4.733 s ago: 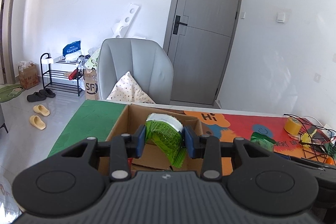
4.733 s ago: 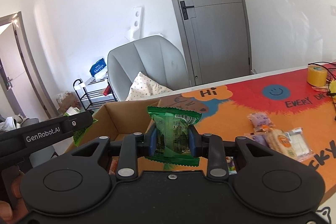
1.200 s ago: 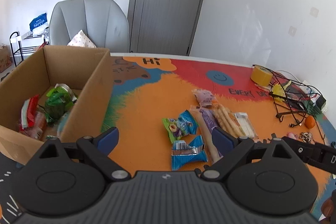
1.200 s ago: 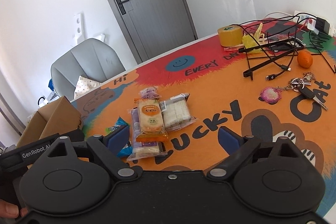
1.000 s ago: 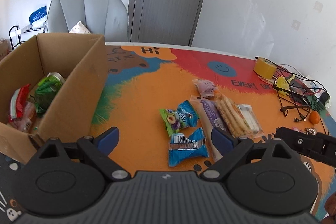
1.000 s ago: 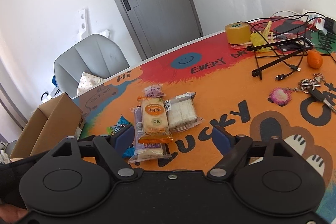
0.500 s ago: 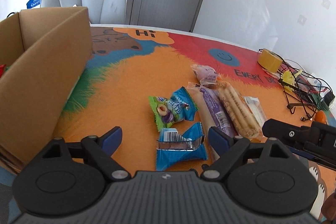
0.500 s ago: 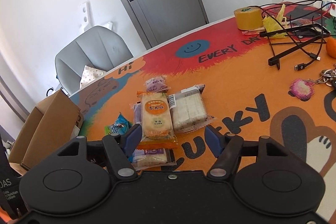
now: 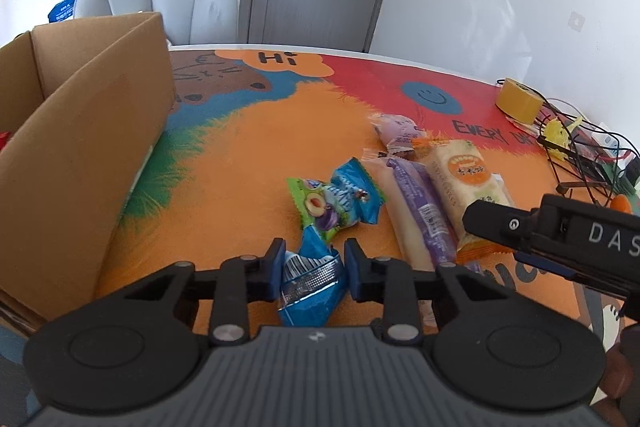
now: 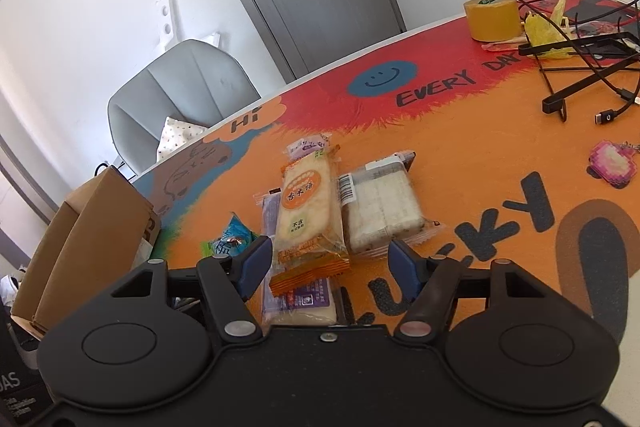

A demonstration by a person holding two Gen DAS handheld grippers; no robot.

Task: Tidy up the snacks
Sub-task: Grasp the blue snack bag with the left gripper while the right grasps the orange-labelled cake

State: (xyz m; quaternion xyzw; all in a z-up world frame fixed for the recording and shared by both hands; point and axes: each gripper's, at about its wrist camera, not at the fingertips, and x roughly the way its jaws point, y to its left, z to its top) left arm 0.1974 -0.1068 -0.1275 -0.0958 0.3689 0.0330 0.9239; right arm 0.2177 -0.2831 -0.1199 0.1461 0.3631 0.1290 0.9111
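Your left tool (image 9: pixel 313 275) is closing on the crinkly blue foil snack packet (image 9: pixel 310 281); the open brown cardboard box (image 9: pixel 86 131) waits at ten o'clock.

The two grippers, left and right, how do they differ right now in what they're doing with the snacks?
The left gripper has its jaws closing on a blue foil packet, pads against its sides; the right gripper stands wider, jaws apart.
The left has one small packet between its fingers; the right straddles the end of a long orange rice cracker pack without pressing it.
Both point down at the table mat.
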